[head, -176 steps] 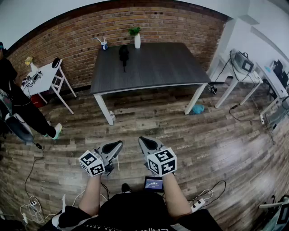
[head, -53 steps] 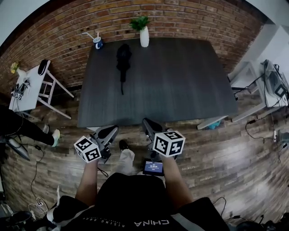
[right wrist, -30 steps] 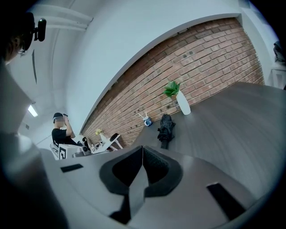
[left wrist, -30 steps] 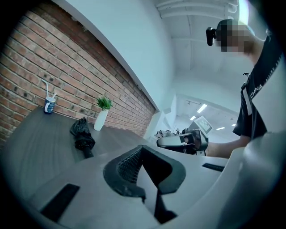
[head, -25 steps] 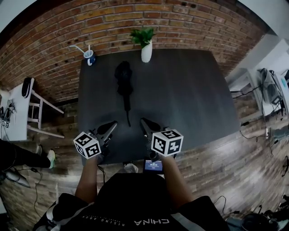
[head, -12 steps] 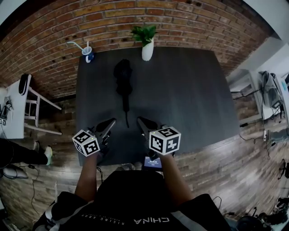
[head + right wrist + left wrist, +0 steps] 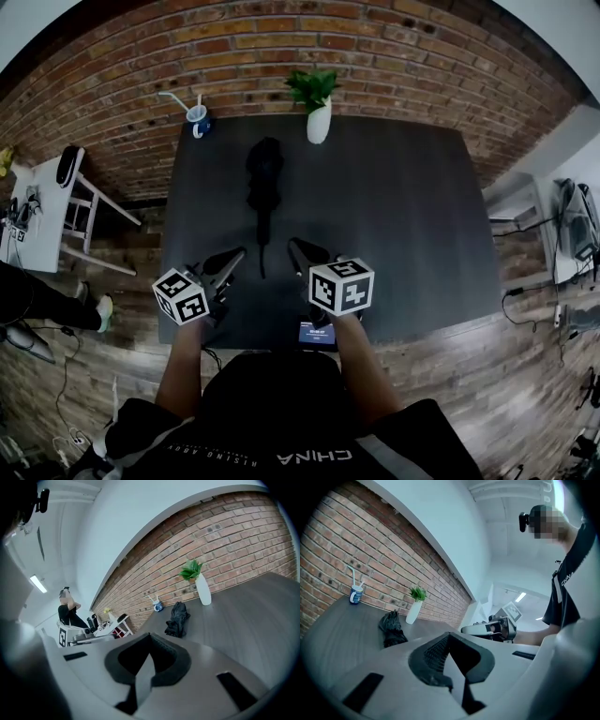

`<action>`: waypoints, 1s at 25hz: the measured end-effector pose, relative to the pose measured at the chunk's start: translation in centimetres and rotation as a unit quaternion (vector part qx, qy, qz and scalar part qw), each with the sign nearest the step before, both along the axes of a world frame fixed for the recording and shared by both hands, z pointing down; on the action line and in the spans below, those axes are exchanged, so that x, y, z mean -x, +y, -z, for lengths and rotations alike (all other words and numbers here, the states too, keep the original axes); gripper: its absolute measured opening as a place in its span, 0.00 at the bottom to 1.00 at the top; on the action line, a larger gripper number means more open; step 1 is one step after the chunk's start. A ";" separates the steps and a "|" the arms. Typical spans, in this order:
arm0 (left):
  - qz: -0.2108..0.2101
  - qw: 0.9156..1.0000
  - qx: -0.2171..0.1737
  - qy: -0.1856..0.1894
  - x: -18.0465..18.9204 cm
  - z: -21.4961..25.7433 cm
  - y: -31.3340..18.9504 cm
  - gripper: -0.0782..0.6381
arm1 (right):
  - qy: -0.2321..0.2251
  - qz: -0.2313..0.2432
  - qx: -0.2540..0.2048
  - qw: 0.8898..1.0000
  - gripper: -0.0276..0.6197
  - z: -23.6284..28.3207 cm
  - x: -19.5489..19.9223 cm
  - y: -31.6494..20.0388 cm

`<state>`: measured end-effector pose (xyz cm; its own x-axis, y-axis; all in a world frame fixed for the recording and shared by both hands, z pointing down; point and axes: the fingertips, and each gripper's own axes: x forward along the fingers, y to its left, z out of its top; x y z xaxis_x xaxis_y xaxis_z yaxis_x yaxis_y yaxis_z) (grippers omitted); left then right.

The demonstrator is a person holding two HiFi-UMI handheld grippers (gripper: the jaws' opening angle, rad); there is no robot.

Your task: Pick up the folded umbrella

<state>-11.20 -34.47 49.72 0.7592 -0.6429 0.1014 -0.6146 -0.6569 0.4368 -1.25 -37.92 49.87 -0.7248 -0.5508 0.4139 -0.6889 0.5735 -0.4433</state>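
Two tongs are mine, both closed on nothing. The left tongs [image 7: 232, 255] and right tongs [image 7: 298, 247] hover over the near edge of the tabletop [image 7: 403, 216], each carrying one marker cube.

One folded umbrella [image 7: 263, 183], black, lies on the far left part of the tabletop with its thin end toward me, well apart from both tongs. One cup [image 7: 198, 118] with straws stands at the far left corner. One white vase [image 7: 319, 122] with a plant stands far centre.

Only the right gripper view shows a second person standing beyond a white side table [image 7: 119, 620]; the head view catches just their legs. My shirt lettering [image 7: 314, 457] reads "CHINA".
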 end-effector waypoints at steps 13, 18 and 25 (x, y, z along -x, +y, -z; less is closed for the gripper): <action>0.018 1.000 0.007 -0.013 -1.3 -0.1 -1.0 0.11 | -0.009 0.023 0.014 1.000 0.06 -0.1 -1.0 -0.9; 0.040 0.998 0.026 -0.030 -1.8 -0.9 -1.6 0.11 | -0.015 0.049 0.027 0.998 0.06 -0.5 -1.5 -1.0; 0.099 0.992 0.059 -0.056 -2.7 -2.6 -2.3 0.11 | -0.015 0.079 0.040 0.996 0.06 -1.7 -3.1 -2.3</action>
